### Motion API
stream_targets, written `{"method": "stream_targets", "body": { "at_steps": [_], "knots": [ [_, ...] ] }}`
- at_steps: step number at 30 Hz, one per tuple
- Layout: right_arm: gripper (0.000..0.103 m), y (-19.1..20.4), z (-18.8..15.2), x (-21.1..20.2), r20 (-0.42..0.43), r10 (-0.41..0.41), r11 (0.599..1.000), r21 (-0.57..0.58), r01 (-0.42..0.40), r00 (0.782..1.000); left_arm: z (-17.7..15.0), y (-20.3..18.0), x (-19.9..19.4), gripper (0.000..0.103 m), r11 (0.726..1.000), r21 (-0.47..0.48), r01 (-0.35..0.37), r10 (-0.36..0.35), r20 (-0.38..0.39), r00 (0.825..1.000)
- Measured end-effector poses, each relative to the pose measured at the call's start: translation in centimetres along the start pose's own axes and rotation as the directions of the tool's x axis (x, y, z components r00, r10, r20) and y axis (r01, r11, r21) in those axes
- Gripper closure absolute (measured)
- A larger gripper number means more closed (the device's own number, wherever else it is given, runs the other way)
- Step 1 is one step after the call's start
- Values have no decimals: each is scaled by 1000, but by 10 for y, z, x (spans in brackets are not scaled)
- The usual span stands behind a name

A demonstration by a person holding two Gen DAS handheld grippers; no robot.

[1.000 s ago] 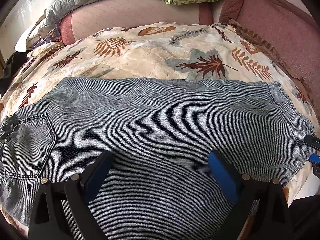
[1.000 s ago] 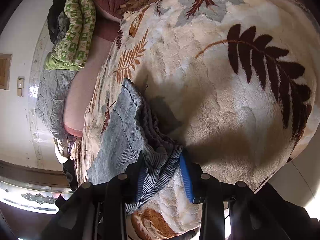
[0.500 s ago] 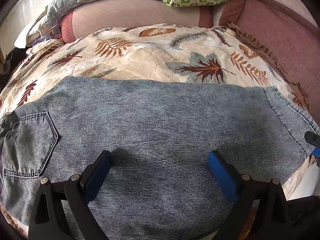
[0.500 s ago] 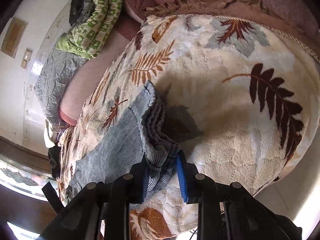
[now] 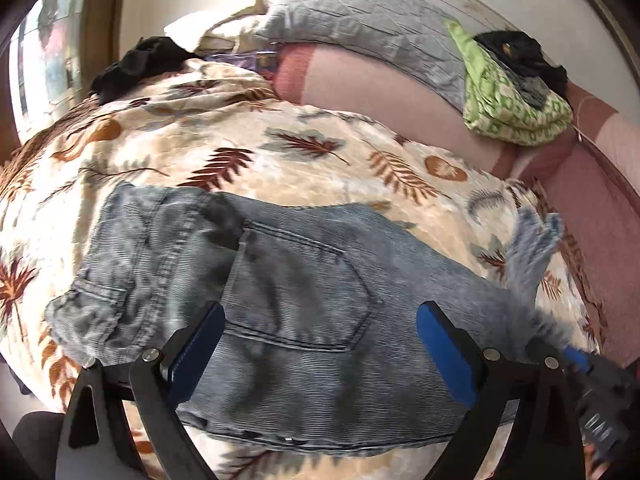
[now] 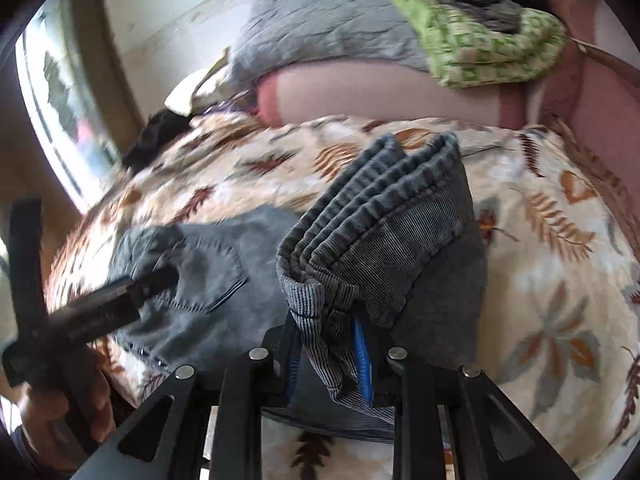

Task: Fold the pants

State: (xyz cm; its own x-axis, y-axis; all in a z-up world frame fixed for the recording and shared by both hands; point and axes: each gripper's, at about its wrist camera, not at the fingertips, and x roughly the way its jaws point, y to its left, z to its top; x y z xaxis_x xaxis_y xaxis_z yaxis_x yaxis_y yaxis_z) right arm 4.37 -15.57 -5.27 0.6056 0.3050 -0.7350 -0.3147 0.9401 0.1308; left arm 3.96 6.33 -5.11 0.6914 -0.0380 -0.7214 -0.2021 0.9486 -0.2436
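Observation:
Grey-blue denim pants lie on a leaf-print blanket, back pocket up. My left gripper is open and empty, hovering over the seat of the pants near the pocket. My right gripper is shut on the bunched leg hems and holds them lifted above the rest of the pants. The raised hems also show in the left wrist view, with the right gripper at the lower right. The left gripper's body appears in the right wrist view, blurred.
The blanket covers a pink sofa. A grey quilt, a green patterned cloth and dark garments lie along the back. A window is at the left.
My right gripper has lifted the leg hems and carried them toward the waist end. My left gripper has swung left from the mid-leg to over the back pocket, still open.

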Motion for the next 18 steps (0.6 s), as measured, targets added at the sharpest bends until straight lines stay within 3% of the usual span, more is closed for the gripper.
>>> {"method": "stream_targets", "body": {
  "at_steps": [4, 5, 6, 8, 11, 15, 18],
  "knots": [
    [75, 55, -33, 65, -142, 23, 992, -123, -40, 990, 0, 35, -2, 6, 997, -78, -26, 26, -10, 1000],
    [73, 59, -39, 66, -125, 1, 990, -136, -18, 992, 0, 38, -2, 6, 997, -78, -25, 24, -12, 1000],
    [63, 61, -41, 61, -100, 10, 990, -140, -24, 995, 0, 39, -3, 6, 997, -72, -26, 25, -9, 1000],
    [42, 52, -39, 53, -109, 135, 986, -82, -144, 985, 0, 35, -5, 6, 998, -63, -21, 21, 3, 1000],
    [40, 30, -37, 28, -67, 257, 966, 36, -255, 964, 1, 18, -9, 6, 1000, -23, 18, -18, 8, 1000],
    [40, -32, -37, 0, 75, 351, 890, 282, -357, 933, 1, -23, -14, 6, 995, 78, 58, -60, 18, 998],
    [40, -87, -45, 8, 148, 417, 759, 486, -433, 897, -3, -57, -9, 6, 984, 145, 108, -108, -10, 994]
  ]
}}
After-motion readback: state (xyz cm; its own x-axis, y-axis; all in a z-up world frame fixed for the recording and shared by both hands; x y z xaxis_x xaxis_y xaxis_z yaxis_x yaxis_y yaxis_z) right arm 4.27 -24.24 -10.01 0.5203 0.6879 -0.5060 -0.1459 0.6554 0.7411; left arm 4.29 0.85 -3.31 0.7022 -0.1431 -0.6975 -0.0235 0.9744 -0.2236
